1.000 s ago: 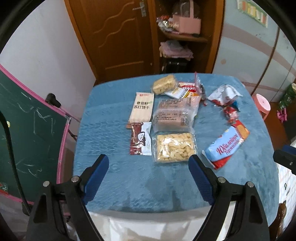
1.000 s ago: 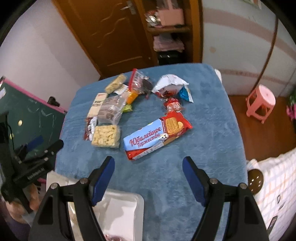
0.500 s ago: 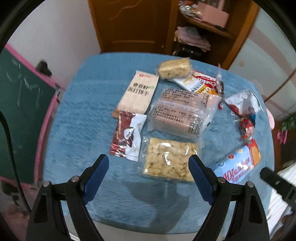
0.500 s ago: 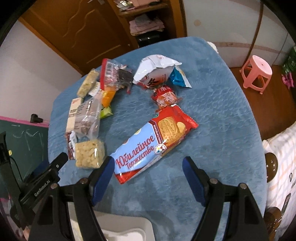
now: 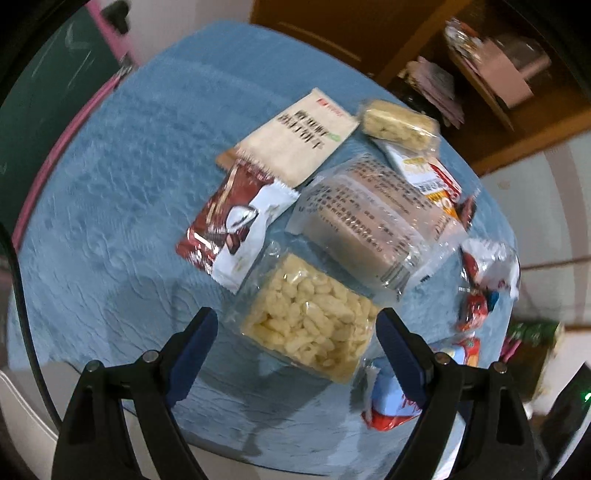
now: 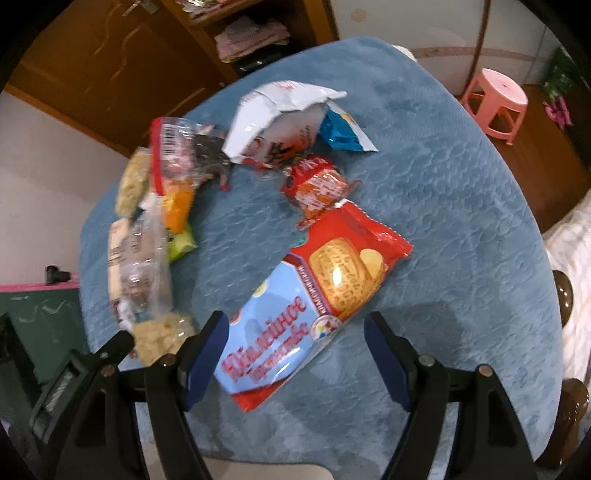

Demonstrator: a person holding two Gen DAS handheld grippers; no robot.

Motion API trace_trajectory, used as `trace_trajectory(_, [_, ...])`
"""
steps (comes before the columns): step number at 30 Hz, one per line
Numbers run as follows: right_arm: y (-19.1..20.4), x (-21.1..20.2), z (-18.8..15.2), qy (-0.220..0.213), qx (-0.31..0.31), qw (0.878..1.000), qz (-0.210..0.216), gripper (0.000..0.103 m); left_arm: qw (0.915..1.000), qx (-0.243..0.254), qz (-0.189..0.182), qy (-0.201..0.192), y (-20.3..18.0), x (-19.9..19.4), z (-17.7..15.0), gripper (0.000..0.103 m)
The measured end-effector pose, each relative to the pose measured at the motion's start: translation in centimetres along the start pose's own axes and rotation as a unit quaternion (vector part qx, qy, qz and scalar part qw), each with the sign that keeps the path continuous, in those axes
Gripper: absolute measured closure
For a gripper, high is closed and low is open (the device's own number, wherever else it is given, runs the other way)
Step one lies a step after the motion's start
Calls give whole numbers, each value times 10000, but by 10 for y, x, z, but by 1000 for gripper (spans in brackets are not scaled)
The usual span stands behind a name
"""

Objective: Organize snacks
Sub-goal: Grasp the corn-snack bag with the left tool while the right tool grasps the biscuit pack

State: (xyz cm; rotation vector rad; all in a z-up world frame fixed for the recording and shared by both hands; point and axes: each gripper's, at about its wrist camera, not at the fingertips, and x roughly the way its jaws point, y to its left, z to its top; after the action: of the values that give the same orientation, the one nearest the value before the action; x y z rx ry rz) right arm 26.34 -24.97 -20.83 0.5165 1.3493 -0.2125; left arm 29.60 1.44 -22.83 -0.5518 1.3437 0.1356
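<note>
A round table (image 5: pixel 110 192) under a quilted blue cloth carried the snacks, with a wooden door (image 6: pixel 92 70) and open shelving (image 6: pixel 255 33) at twelve o'clock behind it, a green chalkboard (image 6: pixel 40 317) at nine o'clock and a pink stool (image 6: pixel 495 99) at two o'clock on the wood floor. The left gripper (image 5: pixel 295 343) pointed steeply down with its jaws spread, empty, above a clear bag of pale puffs (image 5: pixel 306 325); a clear-wrapped cake (image 5: pixel 369 225), a maroon sachet (image 5: pixel 236 229) and a cream cracker pack (image 5: pixel 299 144) lay towards twelve o'clock. The right gripper (image 6: pixel 295 350) likewise stood spread and empty above the blue-and-red biscuit pack (image 6: pixel 314 299), which lay flat on the cloth, with a small red wrapper (image 6: pixel 317 188) and a torn white bag (image 6: pixel 280 118) beyond.
</note>
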Motion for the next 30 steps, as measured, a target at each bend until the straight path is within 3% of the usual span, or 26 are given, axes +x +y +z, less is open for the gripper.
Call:
trace_trajectory(7, [7, 22, 2, 85, 6, 9997, -208, 27, 9970, -766, 63, -90, 9, 17, -1, 16])
trace_trajectory(16, [8, 27, 6, 96, 7, 9997, -243, 25, 9931, -1062, 426, -261, 0, 30, -8, 16])
trace_trajectory(20, [15, 33, 12, 123, 30, 9988, -463, 24, 9901, -1206, 665, -277, -15, 37, -10, 16])
trace_trajectory(24, [24, 38, 10, 69, -306, 9970, -701, 23, 9910, -965, 894, -253, -32, 41, -11, 16])
trace_trajectory(30, [23, 36, 4, 80, -914, 9936, -660, 25, 9961, 10, 873, -130, -56, 49, -8, 19])
